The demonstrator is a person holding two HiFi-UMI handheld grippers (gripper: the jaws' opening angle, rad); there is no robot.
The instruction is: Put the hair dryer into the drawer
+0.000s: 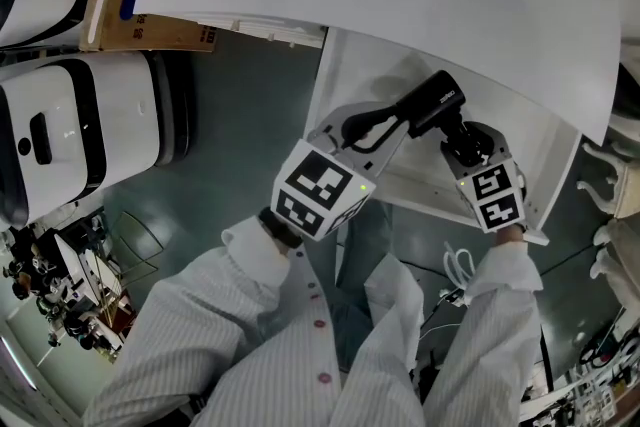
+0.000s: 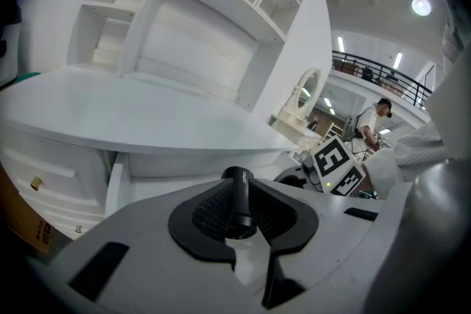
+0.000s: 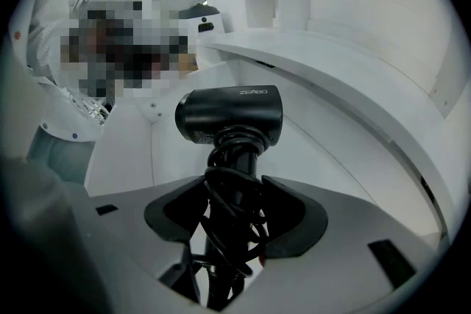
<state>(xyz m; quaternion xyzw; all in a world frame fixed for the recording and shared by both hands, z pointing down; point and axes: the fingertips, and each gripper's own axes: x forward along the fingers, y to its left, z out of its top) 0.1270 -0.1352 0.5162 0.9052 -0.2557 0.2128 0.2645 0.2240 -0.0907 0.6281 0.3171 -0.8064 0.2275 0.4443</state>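
Head view showed the hair dryer (image 1: 432, 105) held over the open drawer (image 1: 548, 147). Right gripper (image 3: 234, 228) clamped its cord-wrapped handle; left gripper (image 2: 237, 215) pinched a black cylindrical end piece (image 2: 237, 195). Judged risk: loose cord (image 1: 365, 127) snagging jaws or drawer front on release.

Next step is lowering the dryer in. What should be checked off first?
1. Drawer open: ok.
2. Right claw shut on the hair dryer handle: ok.
3. Cord wound round the handle: ok.
4. Left claw shut on a black rod: ok; which part that is: cannot tell.
5. Hair dryer over the drawer in the head view: ok.
6. Drawer floor beneath it free: cannot tell.
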